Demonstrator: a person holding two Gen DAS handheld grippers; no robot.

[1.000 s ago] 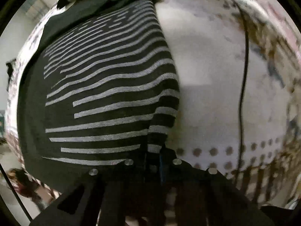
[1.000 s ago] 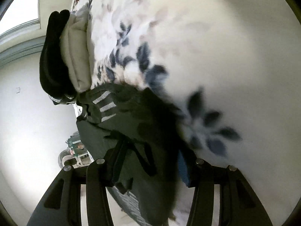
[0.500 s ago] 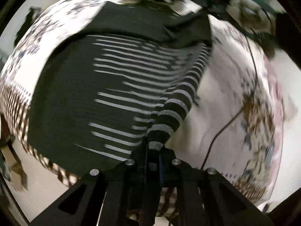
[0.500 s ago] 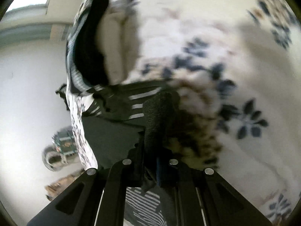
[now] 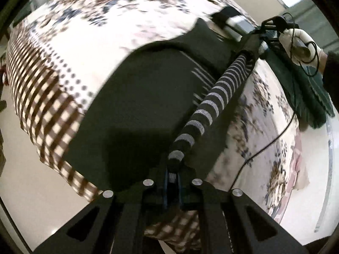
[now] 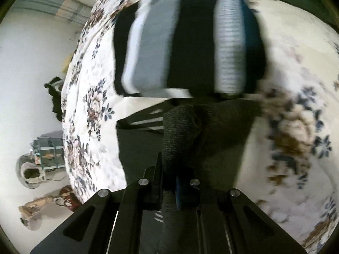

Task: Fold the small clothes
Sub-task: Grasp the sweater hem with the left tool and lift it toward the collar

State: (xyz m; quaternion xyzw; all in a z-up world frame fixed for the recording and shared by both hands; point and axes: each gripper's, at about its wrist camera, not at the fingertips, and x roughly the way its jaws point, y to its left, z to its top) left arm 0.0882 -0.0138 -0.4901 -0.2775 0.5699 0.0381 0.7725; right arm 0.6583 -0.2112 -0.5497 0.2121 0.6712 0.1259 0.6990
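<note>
Both claws are clamped on the dark striped top (image 5: 135,97): the left claw (image 5: 172,177) pinches its striped edge, the right claw (image 6: 169,188) a bunched dark fold, the cloth pulled taut between them above the bed (image 5: 84,31). The step looks like carrying one edge across to make a fold. Next, both ends need lowering evenly onto the bed near its checked corner, then release.

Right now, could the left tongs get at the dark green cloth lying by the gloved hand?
Probably not as things stand. The left tongs are shut on the striped garment, stretched taut toward the right tongs. The dark green cloth lies beyond, uncovered, but the garment must be released first.
</note>
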